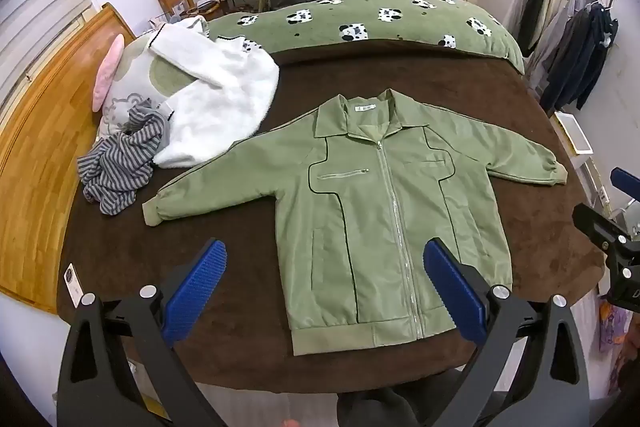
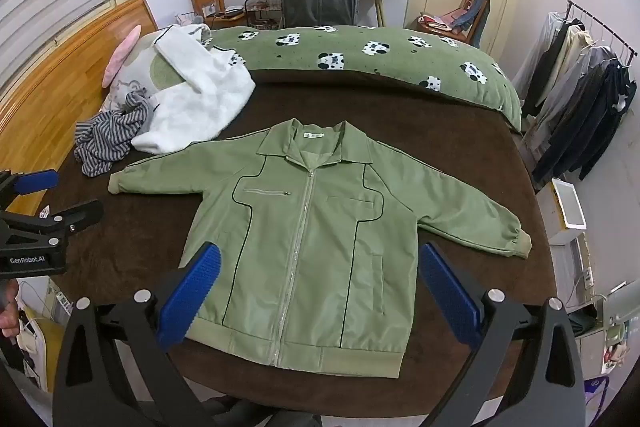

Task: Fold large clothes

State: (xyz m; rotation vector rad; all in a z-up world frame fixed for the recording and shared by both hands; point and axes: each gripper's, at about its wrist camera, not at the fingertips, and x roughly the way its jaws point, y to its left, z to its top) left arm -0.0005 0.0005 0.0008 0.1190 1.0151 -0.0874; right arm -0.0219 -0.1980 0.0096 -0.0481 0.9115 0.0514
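green jacket (image 1: 372,211) flat, white fleece (image 1: 216,107), striped garment (image 1: 120,163) beside

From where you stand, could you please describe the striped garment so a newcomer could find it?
On the brown bed cover, look towards the wooden headboard. The striped garment lies crumpled beside the white fleece, the only grey-striped piece.

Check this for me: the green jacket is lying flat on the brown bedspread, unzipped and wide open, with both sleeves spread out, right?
Not quite: the green jacket is zipped shut almost to the collar, not open. Both wrist views show the closed zipper running up its middle. The rest holds: it lies flat on the brown bedspread with both sleeves spread out.
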